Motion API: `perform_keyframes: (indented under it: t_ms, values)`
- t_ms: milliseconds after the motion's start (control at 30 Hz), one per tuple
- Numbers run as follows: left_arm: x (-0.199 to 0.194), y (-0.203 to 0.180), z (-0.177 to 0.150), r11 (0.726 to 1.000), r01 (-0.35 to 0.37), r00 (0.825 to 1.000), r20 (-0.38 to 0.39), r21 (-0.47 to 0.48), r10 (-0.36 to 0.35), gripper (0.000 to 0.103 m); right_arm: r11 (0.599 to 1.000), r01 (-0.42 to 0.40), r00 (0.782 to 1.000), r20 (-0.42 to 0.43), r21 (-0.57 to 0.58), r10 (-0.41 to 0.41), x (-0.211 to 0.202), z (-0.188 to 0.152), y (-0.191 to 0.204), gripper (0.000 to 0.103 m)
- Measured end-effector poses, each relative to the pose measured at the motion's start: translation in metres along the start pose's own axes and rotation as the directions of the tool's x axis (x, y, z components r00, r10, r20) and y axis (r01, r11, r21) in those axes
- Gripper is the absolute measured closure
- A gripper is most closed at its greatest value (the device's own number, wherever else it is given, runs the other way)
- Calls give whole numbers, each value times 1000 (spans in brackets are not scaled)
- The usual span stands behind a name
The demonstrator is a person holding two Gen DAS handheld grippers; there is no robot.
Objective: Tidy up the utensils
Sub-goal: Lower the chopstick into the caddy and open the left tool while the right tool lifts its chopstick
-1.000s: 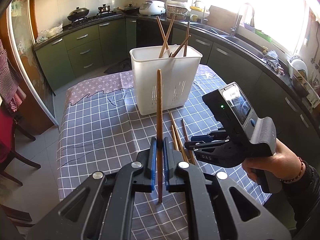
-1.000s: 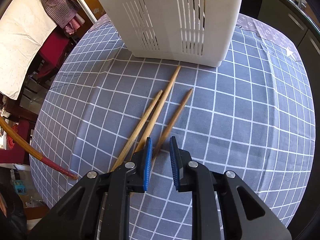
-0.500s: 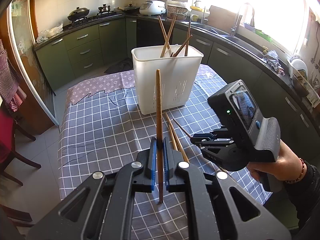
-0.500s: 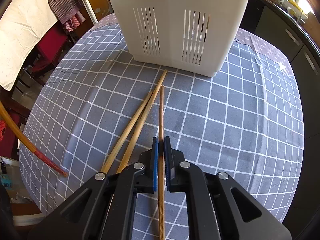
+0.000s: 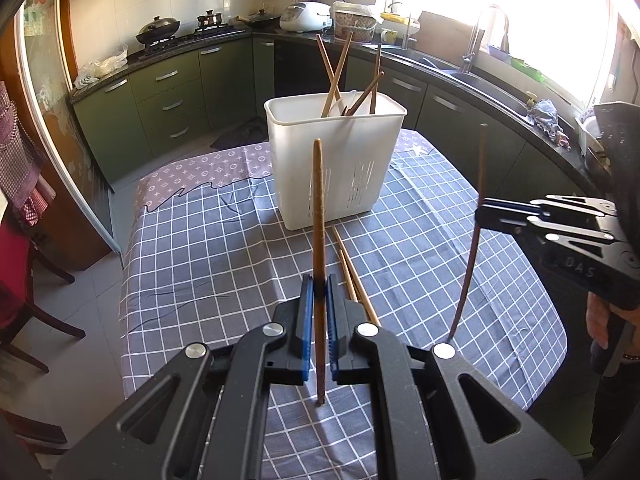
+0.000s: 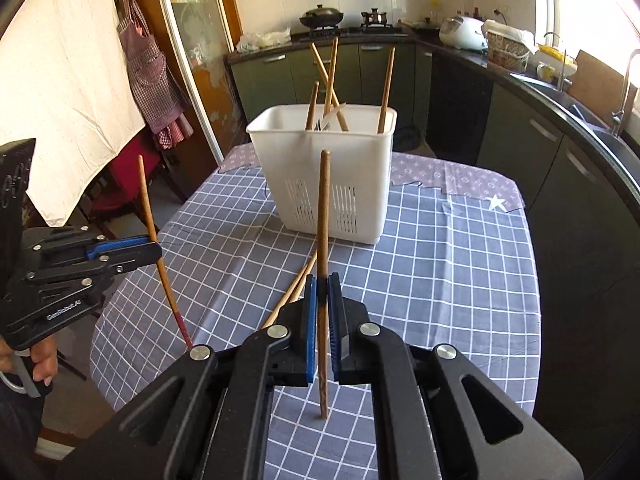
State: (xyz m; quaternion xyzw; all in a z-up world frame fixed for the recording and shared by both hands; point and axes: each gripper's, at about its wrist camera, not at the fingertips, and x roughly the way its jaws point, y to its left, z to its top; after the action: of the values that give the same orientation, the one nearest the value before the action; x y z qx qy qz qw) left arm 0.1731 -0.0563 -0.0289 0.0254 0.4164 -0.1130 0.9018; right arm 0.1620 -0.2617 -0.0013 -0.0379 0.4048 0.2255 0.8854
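Note:
A white slotted utensil holder (image 5: 336, 160) stands on the checked tablecloth with several chopsticks in it; it also shows in the right wrist view (image 6: 324, 172). My left gripper (image 5: 319, 288) is shut on an upright wooden chopstick (image 5: 319, 216), held above the table. My right gripper (image 6: 323, 284) is shut on another upright chopstick (image 6: 323, 216), lifted off the table; it shows at the right of the left wrist view (image 5: 482, 210) with its chopstick (image 5: 476, 220). Two chopsticks (image 5: 352, 272) lie on the cloth in front of the holder, seen also in the right wrist view (image 6: 294, 292).
The table (image 5: 208, 248) has a grey checked cloth; its edges drop to the floor on the left and right. Red chairs (image 5: 16, 280) stand at the left. Green kitchen cabinets (image 5: 168, 100) and a sink counter (image 5: 480, 76) lie behind.
My right gripper closed on one of the three chopsticks on the cloth, lifted it and turned it upright. My left gripper kept its chopstick nearly still.

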Motion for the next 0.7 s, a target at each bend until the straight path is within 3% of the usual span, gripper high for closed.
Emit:
perform_keyframes:
  t_ms: [167,700]
  values:
    - [-5,1,0,1000,-7,1000,10,2,7,96,1000,2,999,38,-3,-2,-25,-6,0,97]
    - [-16,-11,8,999,-20,999,28,27,19,96,1000,-5,999,39,-8,5,-24,-10,4,97]
